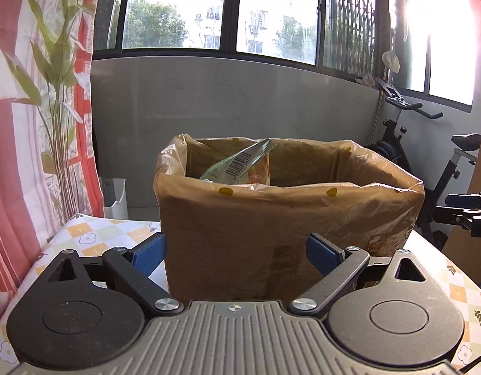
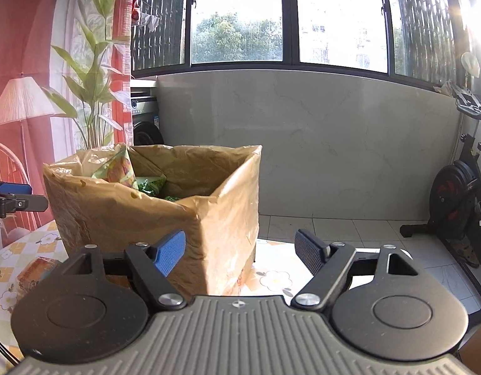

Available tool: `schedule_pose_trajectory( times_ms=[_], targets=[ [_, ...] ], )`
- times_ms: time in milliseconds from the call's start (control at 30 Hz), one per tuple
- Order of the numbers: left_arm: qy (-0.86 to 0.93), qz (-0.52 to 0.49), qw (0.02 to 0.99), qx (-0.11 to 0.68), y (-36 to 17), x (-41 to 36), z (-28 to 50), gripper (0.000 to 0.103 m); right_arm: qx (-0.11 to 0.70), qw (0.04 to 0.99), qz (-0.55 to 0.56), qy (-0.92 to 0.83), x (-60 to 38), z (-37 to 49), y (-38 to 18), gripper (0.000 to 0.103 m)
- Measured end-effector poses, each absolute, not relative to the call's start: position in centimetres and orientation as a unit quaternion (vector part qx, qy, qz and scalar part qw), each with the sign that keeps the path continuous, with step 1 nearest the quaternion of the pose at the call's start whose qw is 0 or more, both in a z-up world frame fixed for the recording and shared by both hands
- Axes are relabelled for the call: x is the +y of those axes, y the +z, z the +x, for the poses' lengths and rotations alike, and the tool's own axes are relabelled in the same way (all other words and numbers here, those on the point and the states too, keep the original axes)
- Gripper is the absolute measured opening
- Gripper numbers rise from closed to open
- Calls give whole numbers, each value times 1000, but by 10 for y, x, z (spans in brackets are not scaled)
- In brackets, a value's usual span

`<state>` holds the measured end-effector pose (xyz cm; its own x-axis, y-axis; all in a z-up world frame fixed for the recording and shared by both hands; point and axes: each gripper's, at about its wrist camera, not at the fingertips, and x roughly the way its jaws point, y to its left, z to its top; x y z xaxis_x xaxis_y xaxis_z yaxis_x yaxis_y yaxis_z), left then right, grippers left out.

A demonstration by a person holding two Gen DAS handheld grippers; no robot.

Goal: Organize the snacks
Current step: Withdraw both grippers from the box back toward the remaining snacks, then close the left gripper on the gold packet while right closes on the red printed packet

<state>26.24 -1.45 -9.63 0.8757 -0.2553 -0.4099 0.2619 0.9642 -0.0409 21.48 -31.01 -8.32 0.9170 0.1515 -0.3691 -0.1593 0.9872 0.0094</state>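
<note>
The left tool is spread wide and grasps nothing; straight ahead of it, close in front of its blue pads, stands the box, a cardboard carton lined with a thin brownish plastic bag that is folded over the rim. The right tool is also released and empty, and for it the same box lies ahead and to the left, with one corner of the carton pointing toward the gap of its jaws. Inside the box, above the rim, a snack packet with a barcode leans against the far-left wall, and from the right wrist view a green packet lies lower beside it. One more wrapped snack seems to rest on the tabletop just to the left of the right tool, partly hidden behind its body, so I cannot tell exactly what it is. I judge that these packets are light, soft and crinkly, with slippery film, and the contents may crush if they are squeezed in the middle. It is better to take such a packet at its flat sealed edge or at a corner, with gentle pressure. The liner is loose and thin, so a pad may catch it and pull it. The box looks light and could slide on the flowered cloth if it is pushed.
</note>
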Motion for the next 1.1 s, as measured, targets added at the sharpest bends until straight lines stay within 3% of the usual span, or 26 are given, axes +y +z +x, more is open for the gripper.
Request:
schedule_pose_trajectory(
  times_ms=[467,1100],
  targets=[
    [-122,-11,949,291,-160,-20,255,97,296,952,-18,78,-325,244,-178,79],
    [-140,51,926,346,-199,-45,267,102,349,931,-1,106,-327,274,-228,76]
  ],
)
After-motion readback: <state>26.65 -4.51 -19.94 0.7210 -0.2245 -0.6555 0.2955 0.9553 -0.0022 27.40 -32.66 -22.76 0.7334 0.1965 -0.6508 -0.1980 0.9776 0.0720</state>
